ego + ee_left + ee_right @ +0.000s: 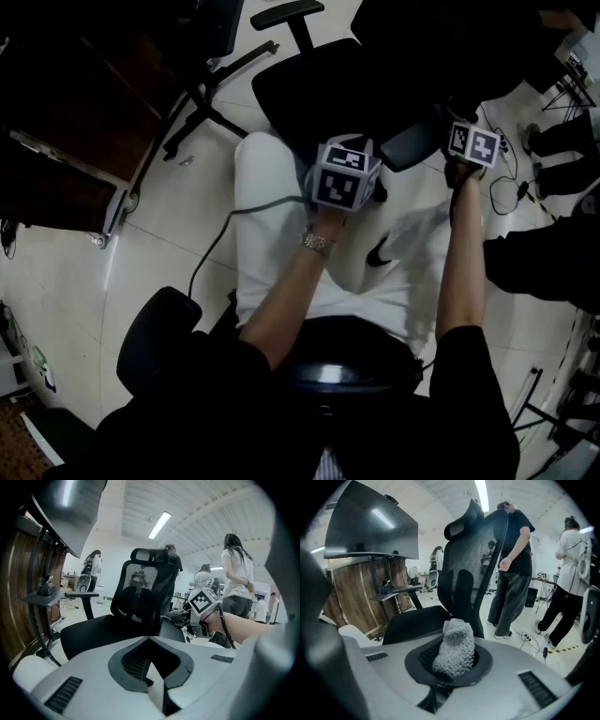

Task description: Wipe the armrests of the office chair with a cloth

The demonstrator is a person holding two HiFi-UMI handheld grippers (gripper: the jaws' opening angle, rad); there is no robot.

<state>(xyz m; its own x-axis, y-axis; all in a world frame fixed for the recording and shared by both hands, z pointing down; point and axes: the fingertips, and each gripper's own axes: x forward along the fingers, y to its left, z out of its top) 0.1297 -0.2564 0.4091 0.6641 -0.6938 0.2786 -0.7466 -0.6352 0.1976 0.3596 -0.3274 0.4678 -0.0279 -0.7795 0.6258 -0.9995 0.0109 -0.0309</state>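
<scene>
Both jaws of the right gripper (pixel 452 663) are clamped on a bunched, pale knitted cloth (pixel 454 644), which stands up out of them and points toward the office chair (pixel 471 559). The left gripper (pixel 150 670) carries nothing. Its jaws look drawn together on themselves, and it hangs just in front of the seat. In the head view the right gripper sits just beside the near armrest (pixel 411 141), though whether the cloth touches the pad cannot be told. The far armrest (pixel 286 13) is well apart, on the other side of the seat. The step in hand appears to be bringing the cloth onto the near armrest, with wiping not plainly begun. The next move likely calls for laying the cloth flat on that pad and drawing it along its length with light pressure. The left gripper could steady the chair, which may swivel, before the cloth crosses to the far armrest.
</scene>
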